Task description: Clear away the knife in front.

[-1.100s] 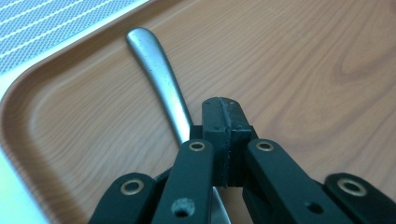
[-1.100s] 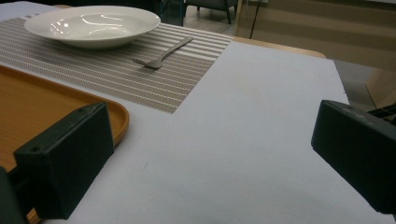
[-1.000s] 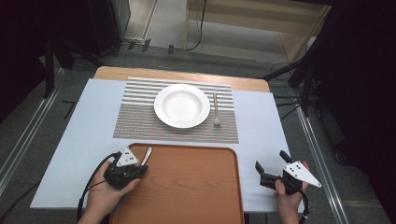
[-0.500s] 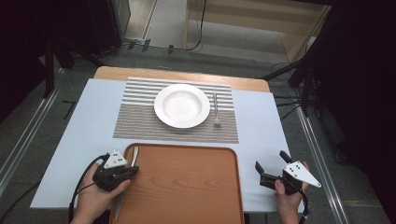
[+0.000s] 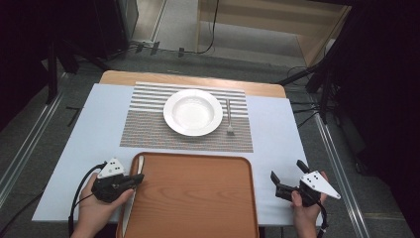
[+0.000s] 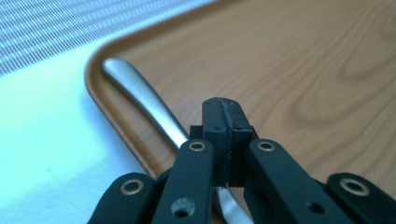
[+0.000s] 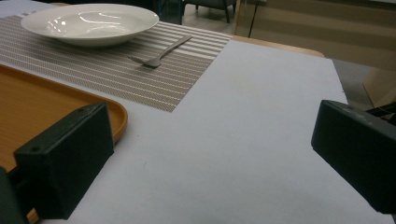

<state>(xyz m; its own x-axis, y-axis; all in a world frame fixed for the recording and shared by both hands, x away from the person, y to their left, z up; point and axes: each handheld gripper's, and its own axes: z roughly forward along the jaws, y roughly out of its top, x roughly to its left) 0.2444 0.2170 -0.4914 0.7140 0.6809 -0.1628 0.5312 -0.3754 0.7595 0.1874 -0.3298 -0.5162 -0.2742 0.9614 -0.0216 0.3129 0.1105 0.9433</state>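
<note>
Just beneath the left gripper (image 6: 223, 116), its jaws pressed together on nothing, a knife (image 6: 140, 100) lay along the tray's (image 5: 198, 198) left rim, reaching ahead beyond the tips. Well to the right, the right gripper (image 5: 286, 174) gaped wide, empty, over bare table (image 7: 243, 140).

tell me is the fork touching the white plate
Apart. The high view shows the fork lying on the striped placemat right of the plate, a strip of mat between them; the right gripper view shows that gap too.
</note>
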